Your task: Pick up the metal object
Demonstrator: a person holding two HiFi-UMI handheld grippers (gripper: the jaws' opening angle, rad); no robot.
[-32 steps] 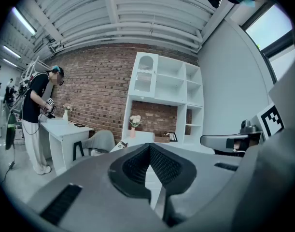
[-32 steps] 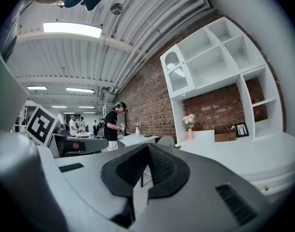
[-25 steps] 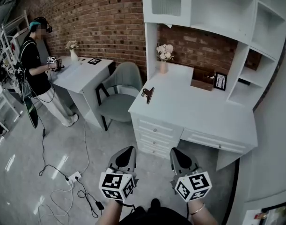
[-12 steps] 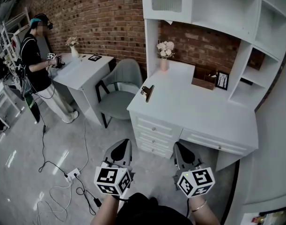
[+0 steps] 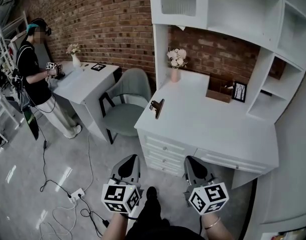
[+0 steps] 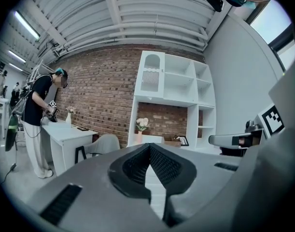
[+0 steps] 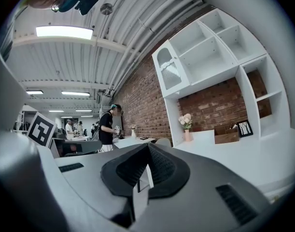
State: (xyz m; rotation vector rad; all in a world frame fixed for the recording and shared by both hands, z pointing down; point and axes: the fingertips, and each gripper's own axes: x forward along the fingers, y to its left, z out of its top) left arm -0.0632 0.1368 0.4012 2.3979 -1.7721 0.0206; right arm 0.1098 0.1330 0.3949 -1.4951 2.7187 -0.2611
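The metal object is a binder clip [image 5: 157, 106] that stands at the left edge of the white desk [image 5: 213, 121], above the drawers. Both grippers hang low in the head view, in front of the desk and well short of the clip. My left gripper [image 5: 131, 160] is shut with nothing in it. My right gripper [image 5: 191, 161] is shut and empty too. In the left gripper view the dark ribbed pads [image 6: 161, 166] meet at the tip. The right gripper view shows its pads [image 7: 159, 167] closed together as well.
A grey chair [image 5: 126, 100] stands left of the desk. Beyond it a person [image 5: 32, 76] works at a second white desk [image 5: 85, 81]. Cables and a power strip [image 5: 75, 193] lie on the floor. A flower vase [image 5: 176, 64], a wooden box [image 5: 219, 90] and a picture frame [image 5: 238, 91] sit at the desk's back.
The head view has shifted a little, and both grippers sit slightly lower in it. Their jaws stay shut. The clip has not moved.
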